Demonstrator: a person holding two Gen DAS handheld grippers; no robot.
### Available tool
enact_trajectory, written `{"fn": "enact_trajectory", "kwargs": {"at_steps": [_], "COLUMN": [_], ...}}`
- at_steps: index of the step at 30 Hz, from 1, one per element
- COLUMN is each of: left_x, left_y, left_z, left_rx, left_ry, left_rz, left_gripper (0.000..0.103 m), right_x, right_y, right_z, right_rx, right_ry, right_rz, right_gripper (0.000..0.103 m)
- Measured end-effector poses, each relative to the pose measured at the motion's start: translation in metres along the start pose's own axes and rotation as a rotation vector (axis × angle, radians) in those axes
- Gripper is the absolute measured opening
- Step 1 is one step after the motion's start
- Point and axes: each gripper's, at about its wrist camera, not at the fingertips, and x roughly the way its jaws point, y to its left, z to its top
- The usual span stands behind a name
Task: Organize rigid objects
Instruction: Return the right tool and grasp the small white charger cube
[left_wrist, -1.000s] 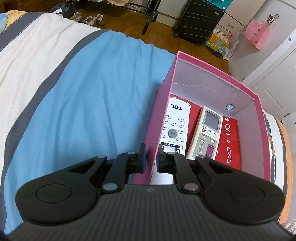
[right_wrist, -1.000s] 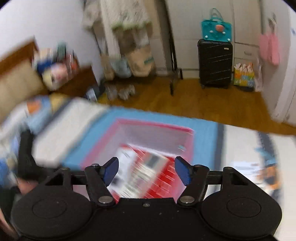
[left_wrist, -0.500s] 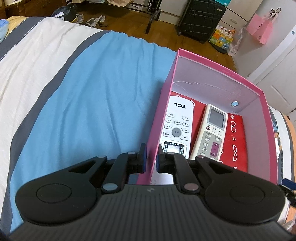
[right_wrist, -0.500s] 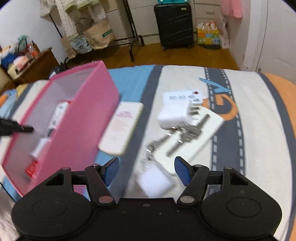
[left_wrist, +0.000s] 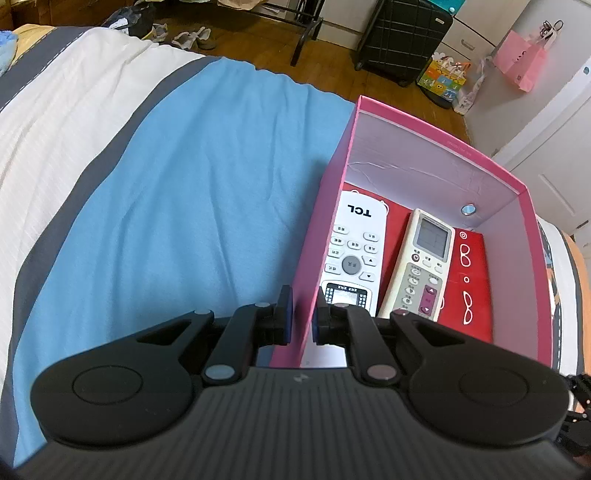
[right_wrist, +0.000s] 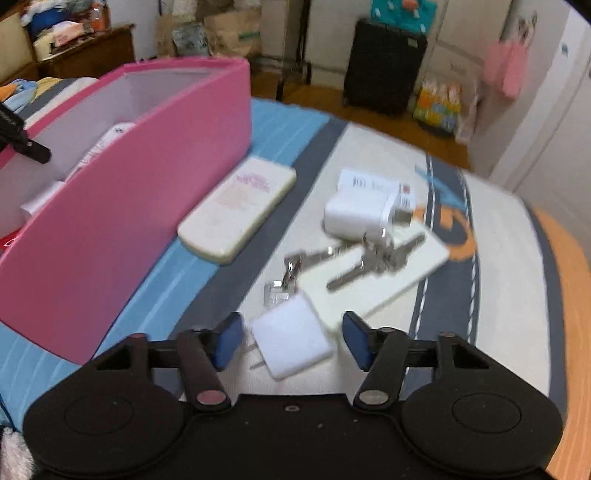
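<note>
My left gripper (left_wrist: 300, 318) is shut on the near left wall of the pink box (left_wrist: 328, 206). Inside lie a white TCL remote (left_wrist: 352, 251), a cream remote with a screen (left_wrist: 421, 266) and a red case (left_wrist: 471, 273). In the right wrist view the pink box (right_wrist: 147, 177) stands at left. My right gripper (right_wrist: 293, 341) hovers low over a small white plug adapter (right_wrist: 290, 341), which lies between the fingers untouched while the jaws are closing. Beyond it lie a bunch of keys (right_wrist: 354, 258), a white charger block (right_wrist: 364, 208), a flat white card (right_wrist: 388, 277) and a cream remote (right_wrist: 236, 210).
Everything rests on a striped bedspread (left_wrist: 166, 192) of blue, white and grey. The bed's orange edge (right_wrist: 565, 280) is at right. On the wooden floor beyond stand a black suitcase (right_wrist: 384, 66), bags and a rack. The left gripper's tip (right_wrist: 22, 144) shows at the box's left rim.
My right gripper swung from over the box to the loose items, sank toward the small plug adapter, and its fingers narrowed around it. The left gripper kept its hold on the box wall.
</note>
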Motion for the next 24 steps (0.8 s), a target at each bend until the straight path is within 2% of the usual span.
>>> {"fn": "enact_trajectory", "kwargs": {"at_steps": [2, 3, 4, 6, 8, 11, 14, 15, 16, 22, 24], "left_x": [-0.001, -0.001, -0.002, -0.002, -0.002, -0.002, -0.002, -0.001, -0.001, 0.000, 0.000], "left_y": [-0.001, -0.002, -0.002, -0.002, -0.001, -0.002, -0.002, -0.001, -0.001, 0.000, 0.000], "left_z": [0.000, 0.000, 0.000, 0.000, 0.001, 0.001, 0.001, 0.001, 0.001, 0.002, 0.002], "left_rx": [0.010, 0.013, 0.016, 0.017, 0.010, 0.012, 0.011, 0.010, 0.008, 0.008, 0.007], "left_ry": [-0.004, -0.006, -0.008, -0.008, -0.005, -0.006, -0.005, -0.005, -0.004, 0.000, 0.001], "left_rz": [0.002, 0.004, 0.006, 0.004, 0.002, 0.004, 0.003, 0.002, 0.001, -0.003, -0.004], "left_gripper": [0.008, 0.008, 0.008, 0.008, 0.008, 0.008, 0.008, 0.008, 0.008, 0.008, 0.009], "right_x": [-0.002, -0.003, -0.003, 0.001, 0.007, 0.007, 0.005, 0.005, 0.006, 0.021, 0.019], "right_y": [-0.014, -0.022, -0.029, -0.044, -0.048, -0.038, -0.021, -0.014, -0.011, -0.001, 0.001], "right_z": [0.001, 0.001, 0.001, -0.002, -0.005, -0.007, -0.006, -0.007, -0.007, -0.006, -0.005], "right_rx": [0.114, 0.179, 0.235, 0.341, 0.371, 0.332, 0.230, 0.194, 0.170, 0.126, 0.124], "right_ry": [0.004, 0.003, 0.004, 0.025, 0.056, 0.071, 0.051, 0.043, 0.038, 0.033, 0.016], "right_rz": [0.055, 0.094, 0.129, 0.204, 0.234, 0.226, 0.172, 0.150, 0.137, 0.109, 0.093], "right_gripper": [0.054, 0.040, 0.035, 0.031, 0.032, 0.039, 0.046, 0.054, 0.057, 0.057, 0.052]}}
